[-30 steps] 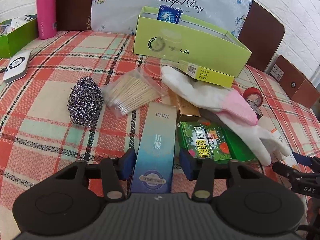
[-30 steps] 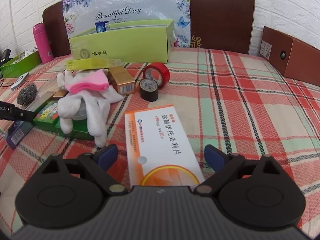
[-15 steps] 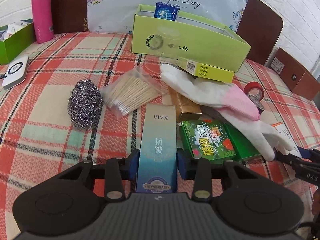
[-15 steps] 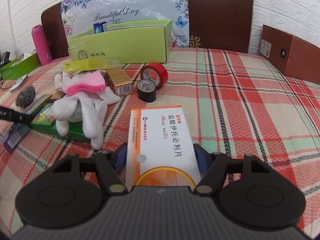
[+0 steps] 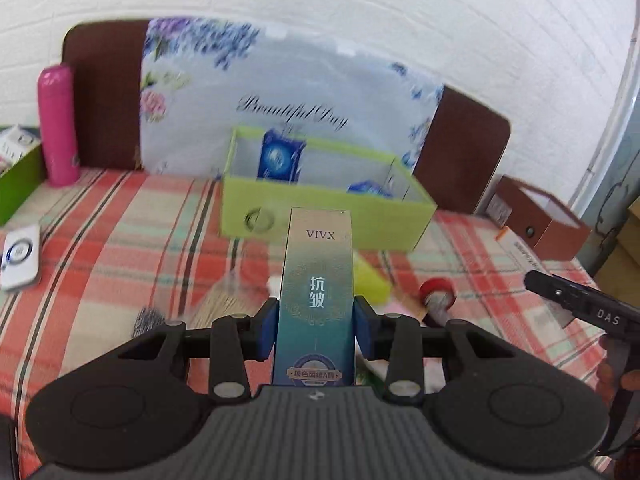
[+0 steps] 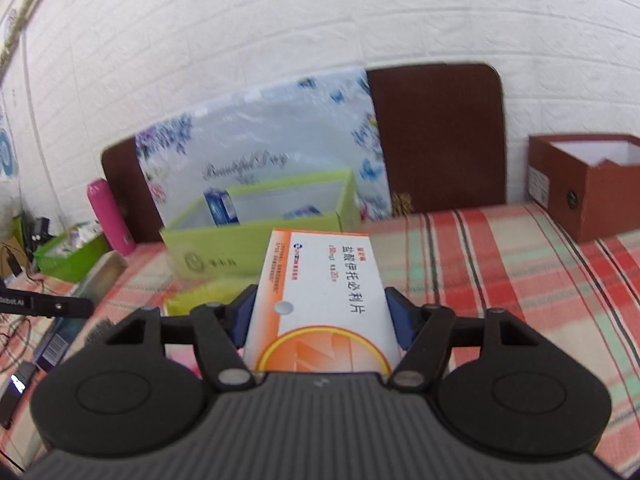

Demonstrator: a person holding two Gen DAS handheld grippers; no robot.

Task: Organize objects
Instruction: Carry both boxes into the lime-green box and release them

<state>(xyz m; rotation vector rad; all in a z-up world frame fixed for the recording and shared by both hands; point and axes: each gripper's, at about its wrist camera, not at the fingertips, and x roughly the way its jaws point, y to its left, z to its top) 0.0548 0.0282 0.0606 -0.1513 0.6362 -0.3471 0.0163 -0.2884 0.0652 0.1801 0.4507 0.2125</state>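
Observation:
My left gripper (image 5: 316,330) is shut on a tall blue-and-silver VIVX box (image 5: 318,280), lifted above the plaid tablecloth. My right gripper (image 6: 322,322) is shut on a white-and-orange medicine box (image 6: 326,292), also held up in the air. Beyond both stands an open lime-green box (image 5: 384,220) (image 6: 224,248) holding a blue carton (image 5: 280,158). The right gripper's black arm (image 5: 580,304) shows at the right edge of the left wrist view. The left gripper's arm (image 6: 48,306) shows at the left of the right wrist view.
A pink bottle (image 5: 58,124), a white device (image 5: 20,258) and a green tray (image 6: 68,254) lie on the left. Red tape (image 5: 436,290), cotton swabs (image 5: 224,300) and a yellow box (image 5: 370,280) lie below the left gripper. A brown box (image 6: 588,184) stands at the right.
Both grippers closed on their boxes and lifted them off the table. Both views tilted up toward the green box and the wall.

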